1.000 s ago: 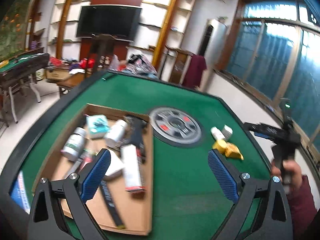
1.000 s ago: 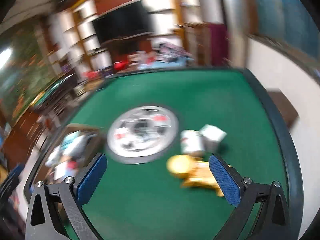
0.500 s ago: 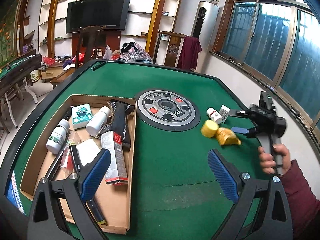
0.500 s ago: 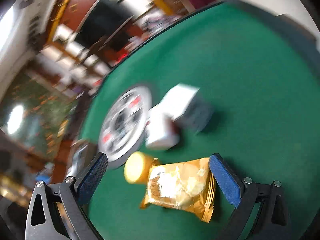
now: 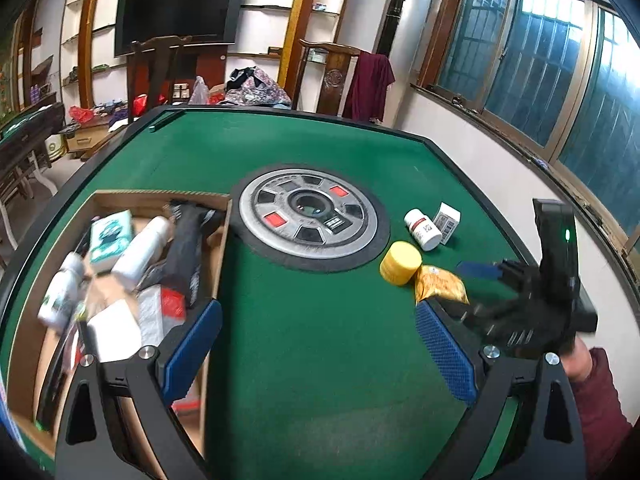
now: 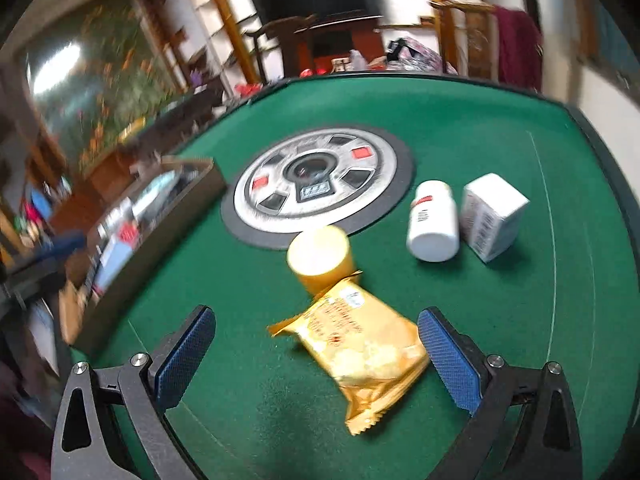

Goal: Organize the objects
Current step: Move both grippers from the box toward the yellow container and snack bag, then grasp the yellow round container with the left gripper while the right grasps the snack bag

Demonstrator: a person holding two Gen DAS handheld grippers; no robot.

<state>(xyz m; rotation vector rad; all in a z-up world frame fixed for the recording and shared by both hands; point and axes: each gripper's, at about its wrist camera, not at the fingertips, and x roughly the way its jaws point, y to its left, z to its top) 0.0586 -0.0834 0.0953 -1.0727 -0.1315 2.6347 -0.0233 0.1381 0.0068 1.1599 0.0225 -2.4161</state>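
Cardboard box [image 5: 218, 236] holds bottles, packets (blurred) — both hand-held grippers [image 5: 316, 344] [image 6: 316, 354] gape empty.

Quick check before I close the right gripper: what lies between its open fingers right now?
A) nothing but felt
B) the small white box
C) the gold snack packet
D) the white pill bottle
C: in the right wrist view the gold snack packet lies between the open right gripper fingers, not yet clamped.

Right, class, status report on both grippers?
Both open, empty. Right gripper straddles gold snack packet. Yellow cap touches packet's far end.
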